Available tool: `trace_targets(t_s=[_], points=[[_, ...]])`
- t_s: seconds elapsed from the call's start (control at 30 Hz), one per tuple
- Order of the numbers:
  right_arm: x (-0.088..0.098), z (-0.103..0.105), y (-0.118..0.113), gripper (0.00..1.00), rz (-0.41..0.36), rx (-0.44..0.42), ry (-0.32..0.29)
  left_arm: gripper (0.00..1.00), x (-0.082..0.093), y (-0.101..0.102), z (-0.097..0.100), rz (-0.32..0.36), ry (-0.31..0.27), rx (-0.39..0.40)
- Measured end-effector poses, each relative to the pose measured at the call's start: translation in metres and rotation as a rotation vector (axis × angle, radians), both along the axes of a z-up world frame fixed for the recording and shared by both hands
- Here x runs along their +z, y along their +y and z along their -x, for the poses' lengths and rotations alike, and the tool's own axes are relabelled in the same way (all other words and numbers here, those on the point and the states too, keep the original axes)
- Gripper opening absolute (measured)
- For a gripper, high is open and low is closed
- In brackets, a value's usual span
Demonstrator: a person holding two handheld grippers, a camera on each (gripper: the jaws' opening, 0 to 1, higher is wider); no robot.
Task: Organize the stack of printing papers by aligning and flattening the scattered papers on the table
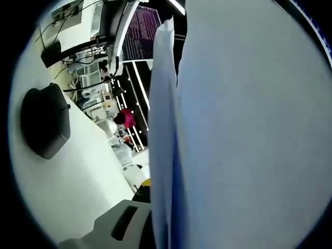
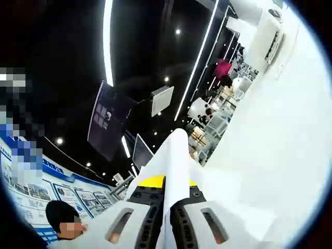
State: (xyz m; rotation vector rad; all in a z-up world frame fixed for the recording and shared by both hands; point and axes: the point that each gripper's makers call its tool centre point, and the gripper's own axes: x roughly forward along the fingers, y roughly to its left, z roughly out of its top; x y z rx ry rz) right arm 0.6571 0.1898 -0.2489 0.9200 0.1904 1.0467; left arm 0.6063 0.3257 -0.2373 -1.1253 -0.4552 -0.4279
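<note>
Dark ceiling with light strips, white table.

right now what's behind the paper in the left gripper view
The held paper stack covers the view's right half, hiding whatever lies there. Past its edge show the white table, a black case-like object on it, and a monitor farther off.

The sheaf of plain white printing paper reads pale grey-blue in the left gripper view, with deeper blue shading along its edges. In the right gripper view the same white paper runs between the light grey plastic jaws of the right gripper, whose inner pads are black and ribbed, with a yellow part behind them. The smooth tabletop is white, and the rounded pouch-like object on it is matte black.
</note>
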Motion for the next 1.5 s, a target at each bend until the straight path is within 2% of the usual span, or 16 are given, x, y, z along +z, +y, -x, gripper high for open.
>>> trace_targets(t_s=[0.1,0.23,0.27,0.43,0.67,0.73,0.87,1.07,1.23,1.43,1.5], points=[[0.002,0.004,-0.001,0.0,-0.008,0.005,0.004,0.18,0.0,0.0,0.0,0.004,0.001,0.0],[0.0,0.01,-0.001,0.0,0.007,0.013,-0.007,0.3,0.002,0.002,0.0,0.043,-0.014,-0.027],[0.0,0.012,-0.001,0.0,0.009,0.015,-0.009,0.31,0.002,0.002,0.001,0.046,-0.015,-0.025],[0.001,0.02,0.002,0.0,0.032,0.028,-0.047,0.31,0.002,0.003,0.001,0.048,-0.013,-0.017],[-0.001,0.006,-0.007,0.0,0.045,-0.022,-0.047,0.33,0.002,0.002,0.0,0.051,-0.011,-0.021],[-0.002,0.009,-0.004,0.0,0.043,0.01,-0.042,0.33,0.002,0.002,0.0,0.049,-0.011,-0.02],[-0.001,0.025,0.008,0.0,0.067,0.094,-0.081,0.33,0.001,0.003,0.0,0.051,-0.012,-0.02],[-0.002,0.039,0.019,0.0,0.116,0.127,-0.134,0.33,0.002,0.003,0.0,0.048,-0.012,-0.018],[-0.005,0.047,0.023,0.0,0.133,0.125,-0.132,0.32,0.002,0.004,0.0,0.05,-0.01,-0.016],[-0.009,0.057,0.029,0.0,0.15,0.126,-0.104,0.3,0.001,0.005,-0.001,0.047,-0.005,-0.005],[-0.012,0.054,0.029,0.0,0.151,0.136,-0.088,0.27,0.0,0.006,-0.001,0.055,-0.001,-0.004]])
